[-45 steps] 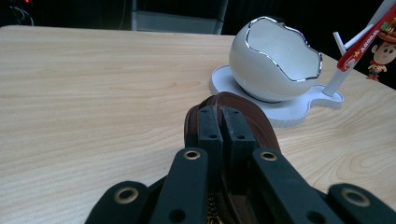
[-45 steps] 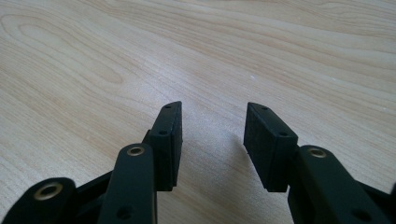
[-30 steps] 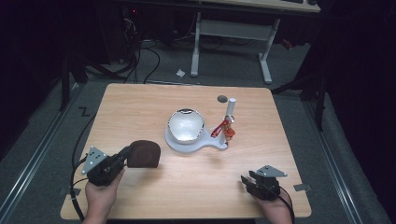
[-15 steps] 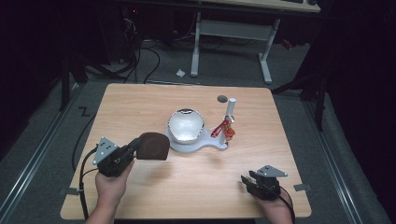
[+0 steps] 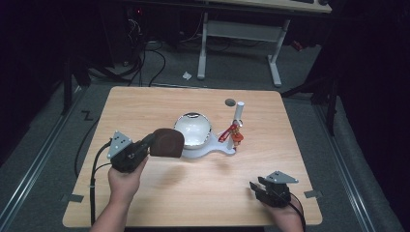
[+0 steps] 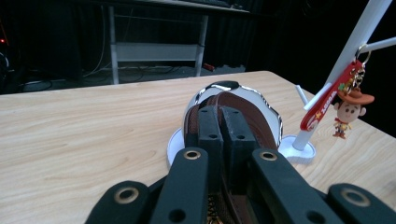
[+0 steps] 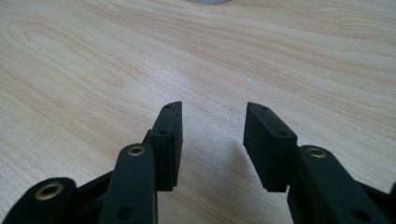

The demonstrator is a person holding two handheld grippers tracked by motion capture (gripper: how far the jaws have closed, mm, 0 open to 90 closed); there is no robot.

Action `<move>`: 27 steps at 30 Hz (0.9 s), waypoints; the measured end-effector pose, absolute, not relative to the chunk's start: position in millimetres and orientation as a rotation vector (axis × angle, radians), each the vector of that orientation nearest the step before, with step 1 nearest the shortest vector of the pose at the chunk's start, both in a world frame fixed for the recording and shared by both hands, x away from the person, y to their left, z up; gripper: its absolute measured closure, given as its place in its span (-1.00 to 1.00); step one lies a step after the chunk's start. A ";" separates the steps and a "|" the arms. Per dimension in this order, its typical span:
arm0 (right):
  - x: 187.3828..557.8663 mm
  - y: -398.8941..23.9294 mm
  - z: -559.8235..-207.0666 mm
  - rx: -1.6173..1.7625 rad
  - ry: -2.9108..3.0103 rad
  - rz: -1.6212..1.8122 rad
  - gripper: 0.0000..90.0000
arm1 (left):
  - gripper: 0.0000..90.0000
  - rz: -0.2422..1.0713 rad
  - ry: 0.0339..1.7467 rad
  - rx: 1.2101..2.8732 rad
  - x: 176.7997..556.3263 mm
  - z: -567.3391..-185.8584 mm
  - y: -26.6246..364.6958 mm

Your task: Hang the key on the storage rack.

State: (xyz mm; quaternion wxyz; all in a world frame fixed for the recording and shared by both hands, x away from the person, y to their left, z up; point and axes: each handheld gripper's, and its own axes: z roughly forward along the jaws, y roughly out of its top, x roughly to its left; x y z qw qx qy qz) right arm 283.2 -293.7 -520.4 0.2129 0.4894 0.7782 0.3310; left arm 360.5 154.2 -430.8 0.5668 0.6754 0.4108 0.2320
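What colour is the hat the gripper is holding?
The hat is dark brown. That shows best in the high view, where the left gripper pinches its edge.

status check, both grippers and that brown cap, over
Left gripper shut on brown cap, held off table beside white dome stand. Right gripper open, holding nothing. Keychain post stands close behind.

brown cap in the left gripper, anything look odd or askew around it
Nothing stands out. The left gripper is shut on the brown cap, held beside the shiny dome on its white base. The post stands upright with the cowboy keychain hanging from it. The right gripper rests open over bare table.
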 end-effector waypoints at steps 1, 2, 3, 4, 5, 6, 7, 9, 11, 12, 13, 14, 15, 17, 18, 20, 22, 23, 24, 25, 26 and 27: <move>283.4 -294.0 -520.4 1.356 2.161 0.919 0.28 | 0.95 0.546 0.964 1.587 362.4 -429.3 152.6; 283.2 -294.1 -520.3 1.359 2.160 0.920 0.28 | 0.95 0.548 0.963 1.588 364.2 -427.5 151.1; 283.2 -294.4 -520.2 1.358 2.160 0.921 0.28 | 0.95 0.550 0.962 1.588 366.2 -425.7 149.6; 283.2 -294.7 -520.1 1.357 2.160 0.922 0.28 | 0.95 0.549 0.960 1.585 368.7 -423.7 147.7; 283.1 -295.0 -520.0 1.356 2.159 0.923 0.28 | 0.95 0.550 0.959 1.585 370.2 -422.4 146.4; 283.0 -295.2 -519.9 1.357 2.159 0.923 0.28 | 0.95 0.550 0.959 1.585 370.2 -422.4 146.4; 282.8 -295.5 -519.7 1.360 2.159 0.923 0.28 | 0.95 0.557 0.953 1.590 374.3 -419.3 142.5; 282.9 -296.3 -519.6 1.357 2.157 0.925 0.28 | 0.95 0.562 0.952 1.589 378.5 -416.8 139.2; 282.5 -296.8 -519.2 1.360 2.154 0.928 0.28 | 0.95 0.565 0.954 1.587 383.9 -414.8 136.7; 282.4 -297.4 -519.0 1.356 2.153 0.929 0.28 | 0.95 0.566 0.955 1.586 385.5 -414.4 135.8; 282.1 -297.4 -518.9 1.361 2.151 0.930 0.28 | 0.95 0.567 0.957 1.587 387.7 -414.0 134.5; 281.9 -297.8 -518.7 1.360 2.151 0.931 0.28 | 0.95 0.567 0.956 1.590 390.1 -414.1 132.8; 282.0 -298.3 -518.7 1.355 2.152 0.931 0.28 | 0.95 0.567 0.958 1.591 391.7 -414.7 131.4; 282.1 -298.6 -518.9 1.353 2.153 0.931 0.28 | 0.95 0.565 0.962 1.595 395.3 -416.1 128.5; 282.2 -298.5 -519.0 1.358 2.153 0.932 0.29 | 0.95 0.562 0.964 1.594 396.6 -416.8 127.4; 282.5 -298.3 -519.2 1.355 2.155 0.931 0.29 | 0.95 0.562 0.969 1.594 400.0 -418.3 124.3; 282.5 -297.7 -519.1 1.349 2.157 0.932 0.29 | 0.95 0.559 0.973 1.593 403.3 -419.8 121.4; 282.4 -297.6 -519.0 1.347 2.158 0.933 0.29 | 0.95 0.561 0.975 1.593 404.7 -420.3 119.7; 282.0 -297.2 -518.8 1.352 2.156 0.934 0.29 | 0.95 0.560 0.977 1.595 406.2 -421.0 118.0; 282.2 -297.5 -518.8 1.344 2.159 0.933 0.29 | 0.95 0.561 0.978 1.600 407.7 -421.6 116.3; 282.1 -297.4 -518.7 1.349 2.157 0.934 0.29 | 0.95 0.563 0.981 1.600 409.1 -422.3 114.7; 282.3 -297.8 -518.9 1.347 2.158 0.935 0.29 | 0.95 0.565 0.985 1.602 410.4 -423.0 113.4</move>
